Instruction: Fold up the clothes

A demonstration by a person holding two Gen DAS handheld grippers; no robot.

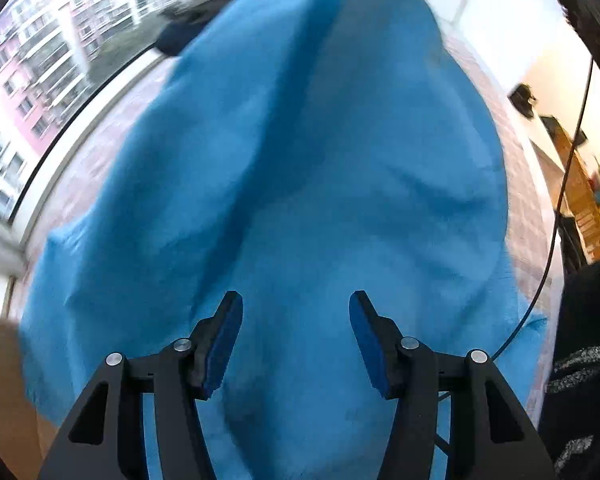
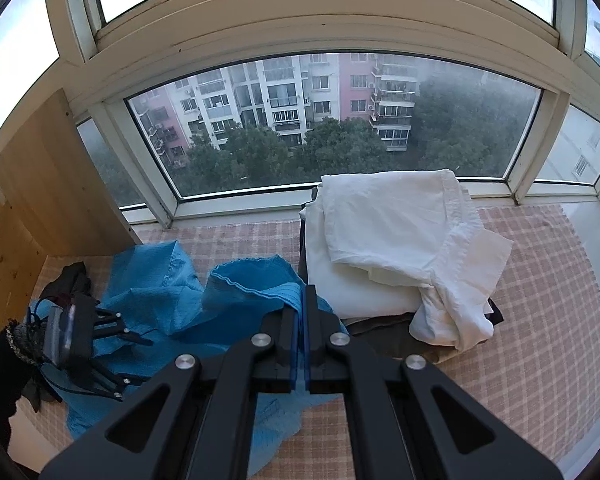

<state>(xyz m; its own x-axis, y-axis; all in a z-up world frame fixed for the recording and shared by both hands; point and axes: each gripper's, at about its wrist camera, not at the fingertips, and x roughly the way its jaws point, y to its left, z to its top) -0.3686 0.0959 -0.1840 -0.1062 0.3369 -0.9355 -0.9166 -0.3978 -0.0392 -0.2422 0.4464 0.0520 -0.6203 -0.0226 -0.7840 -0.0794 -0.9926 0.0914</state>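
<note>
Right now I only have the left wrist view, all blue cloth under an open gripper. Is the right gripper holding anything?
Observer: Yes. The right gripper is shut on a raised edge of the blue garment.
Operator: Any other clothes around?
Observer: A pile of folded white cloth sits right of the blue garment, near the window.
Operator: What is under that pile?
Observer: Dark cloth shows beneath its front edge, on the checked cover.

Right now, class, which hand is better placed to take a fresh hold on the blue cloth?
Left: its tongs stand open over the blue cloth. The right tongs are already shut on its edge.
</note>
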